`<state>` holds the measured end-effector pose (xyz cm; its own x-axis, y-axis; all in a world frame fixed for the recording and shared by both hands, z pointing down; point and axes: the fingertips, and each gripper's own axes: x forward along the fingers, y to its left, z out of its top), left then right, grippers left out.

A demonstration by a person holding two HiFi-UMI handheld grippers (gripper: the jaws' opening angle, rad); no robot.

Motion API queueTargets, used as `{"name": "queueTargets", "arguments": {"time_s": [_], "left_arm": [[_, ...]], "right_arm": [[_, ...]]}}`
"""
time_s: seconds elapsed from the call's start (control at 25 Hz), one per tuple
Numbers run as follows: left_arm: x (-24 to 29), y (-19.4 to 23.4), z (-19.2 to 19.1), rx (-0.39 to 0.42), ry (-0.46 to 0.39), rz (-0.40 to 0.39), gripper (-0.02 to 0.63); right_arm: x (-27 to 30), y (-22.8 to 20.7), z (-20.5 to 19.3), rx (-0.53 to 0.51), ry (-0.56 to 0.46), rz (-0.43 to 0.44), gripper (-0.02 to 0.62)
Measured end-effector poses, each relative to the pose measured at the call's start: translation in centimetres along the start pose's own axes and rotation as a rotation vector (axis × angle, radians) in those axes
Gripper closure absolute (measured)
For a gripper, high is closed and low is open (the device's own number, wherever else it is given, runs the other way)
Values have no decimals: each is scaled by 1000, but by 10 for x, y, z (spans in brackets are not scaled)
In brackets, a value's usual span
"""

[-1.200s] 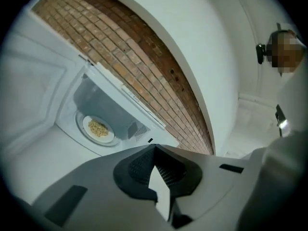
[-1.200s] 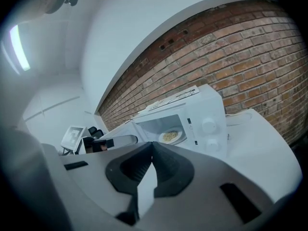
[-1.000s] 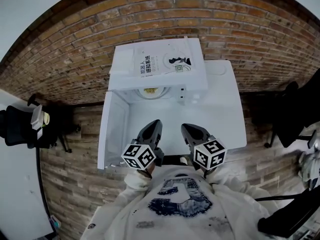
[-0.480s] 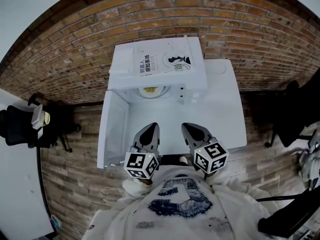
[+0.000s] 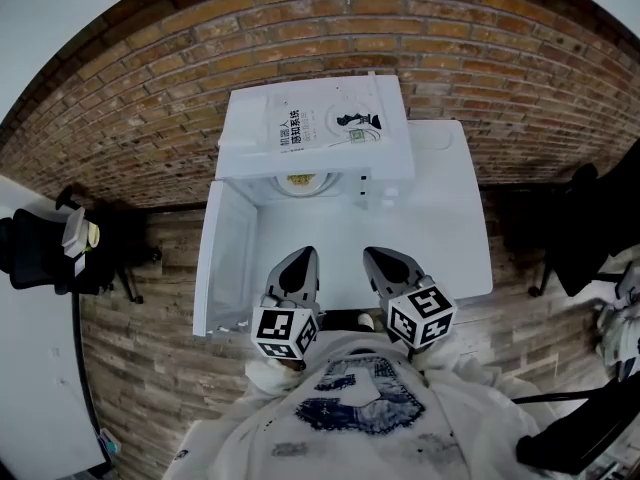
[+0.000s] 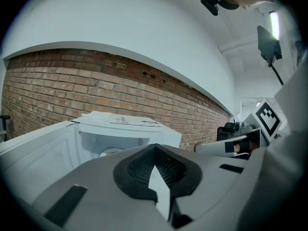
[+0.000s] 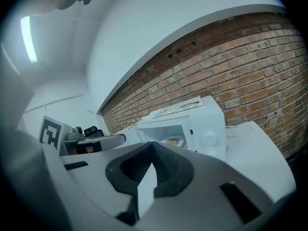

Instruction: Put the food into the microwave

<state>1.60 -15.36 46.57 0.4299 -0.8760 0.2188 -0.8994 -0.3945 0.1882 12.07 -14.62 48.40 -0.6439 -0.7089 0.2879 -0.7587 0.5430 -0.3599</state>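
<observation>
A white microwave (image 5: 315, 133) stands at the back of a white table (image 5: 445, 228), its door (image 5: 226, 258) swung wide open to the left. Inside sits a plate of food (image 5: 298, 181), which also shows in the right gripper view (image 7: 173, 141) and partly in the left gripper view (image 6: 112, 151). My left gripper (image 5: 296, 261) and right gripper (image 5: 381, 259) hang side by side over the table's near edge, close to my chest. Both are shut with nothing held. The shut jaws fill each gripper view, left gripper (image 6: 155, 149) and right gripper (image 7: 153, 147).
A brick wall (image 5: 130, 118) runs behind the microwave. A black chair (image 5: 40, 253) stands at the left and another (image 5: 580, 228) at the right. The open door juts forward along the table's left side.
The left gripper has drawn back slightly toward my body and straightened. The right gripper has barely moved. The microwave and plate are unchanged.
</observation>
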Motion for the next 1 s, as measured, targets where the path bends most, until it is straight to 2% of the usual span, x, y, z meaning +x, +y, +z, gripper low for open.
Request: {"name": "queueTargets", "arguments": {"time_s": [1.0], "left_arm": [[5, -1, -3, 7, 17, 3, 600]], "right_arm": [[1, -4, 0, -11, 3, -5, 581]]}}
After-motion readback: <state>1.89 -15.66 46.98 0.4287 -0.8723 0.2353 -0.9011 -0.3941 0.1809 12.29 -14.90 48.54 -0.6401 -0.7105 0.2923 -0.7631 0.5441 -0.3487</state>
